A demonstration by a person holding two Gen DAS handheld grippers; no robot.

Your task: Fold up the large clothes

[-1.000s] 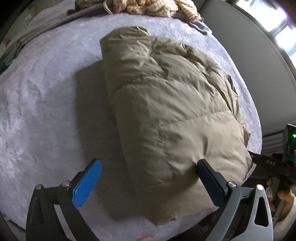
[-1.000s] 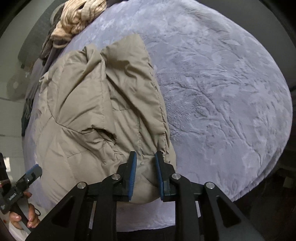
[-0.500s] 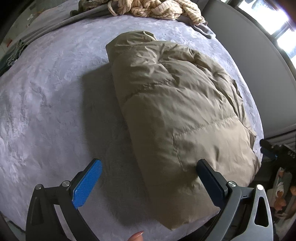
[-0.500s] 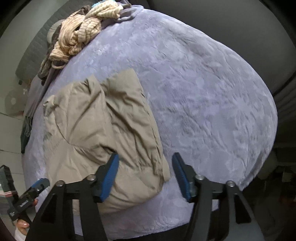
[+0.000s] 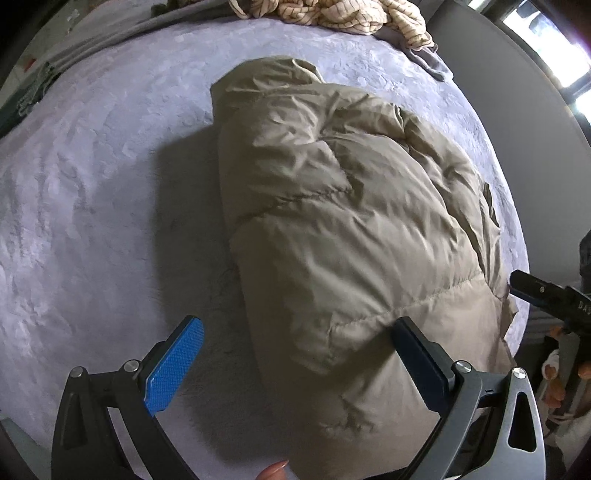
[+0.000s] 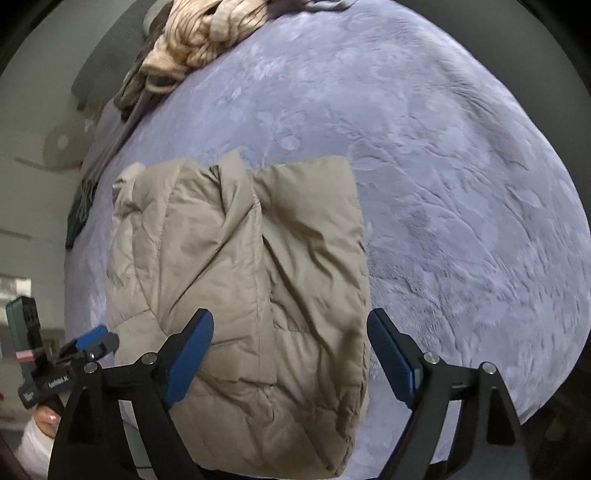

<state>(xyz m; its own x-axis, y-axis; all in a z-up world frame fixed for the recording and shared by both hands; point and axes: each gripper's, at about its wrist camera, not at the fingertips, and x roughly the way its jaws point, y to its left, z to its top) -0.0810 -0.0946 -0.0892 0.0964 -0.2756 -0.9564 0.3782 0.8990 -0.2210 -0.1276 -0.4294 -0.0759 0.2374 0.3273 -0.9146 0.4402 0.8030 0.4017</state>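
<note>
We see a tan puffer jacket (image 5: 354, 229), folded into a thick quilted bundle, lying on a bed covered with a lavender plush blanket (image 5: 92, 221). Everything else is placed by that jacket.

In the left wrist view, the left gripper (image 5: 295, 354) hangs over the near end of the jacket, pointing steeply down. Its jaws are spread wide and pinch nothing: the blue-padded finger (image 5: 173, 365) hovers over bare blanket just off the jacket's left edge, and the dark finger (image 5: 421, 362) sits above the jacket's near right part. We cannot tell whether that finger touches the fabric. A fingertip of the person shows at the bottom edge, just below the jacket's near end.

In the right wrist view, the right gripper (image 6: 290, 354) is also above the jacket's near end. Its jaws are opening, with the jacket's lower part seen between them but not pressed by either pad. The left pad lies over the jacket, and the right pad stands just past the jacket's right edge, over blanket.

Beyond the far end of the jacket, at the head of the bed, a heap of cream striped clothing (image 5: 332, 14) lies on top of some grey garments (image 6: 107, 144). To the jacket's right in the left wrist view, the other gripper's dark tip pokes in at the bed's edge, close to the jacket's hem.
</note>
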